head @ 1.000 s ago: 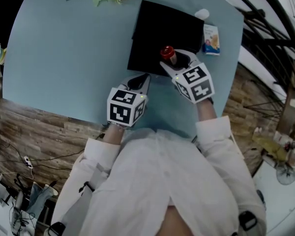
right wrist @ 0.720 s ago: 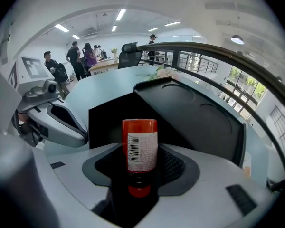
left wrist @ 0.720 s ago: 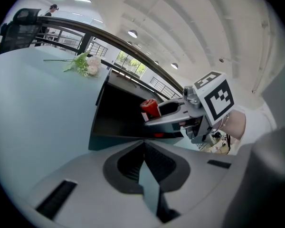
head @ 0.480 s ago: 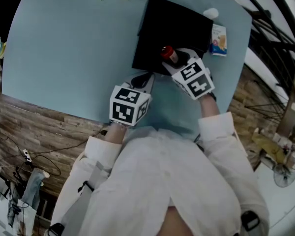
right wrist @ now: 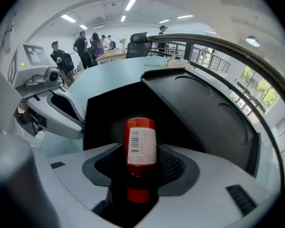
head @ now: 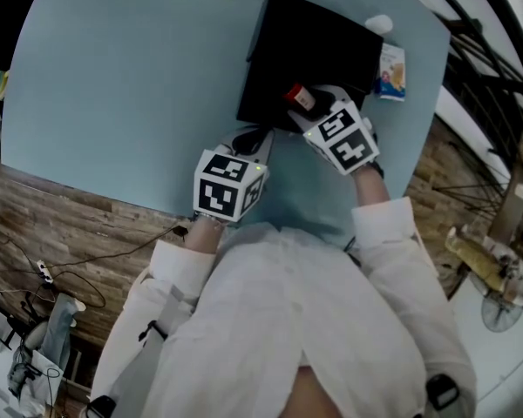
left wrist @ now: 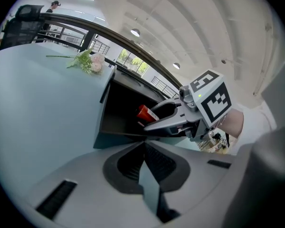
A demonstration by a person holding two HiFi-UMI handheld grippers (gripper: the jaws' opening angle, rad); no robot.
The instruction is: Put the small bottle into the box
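the right gripper point(head: 312, 104) is clamping the small bottle point(right wrist: 140, 147) between its jaws, red body and white label showing at the centre of the right gripper view. in the head view the bottle is hanging tilted over the lower edge of the open black box point(head: 318, 46), upper middle of the frame. the left gripper point(head: 248, 140) is sitting just below the box's lower left corner, jaws pressed together and holding nothing, over the pale blue table point(head: 113, 77).

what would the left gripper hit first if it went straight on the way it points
Most likely the near wall of the box; the left gripper points at it, depth unclear.
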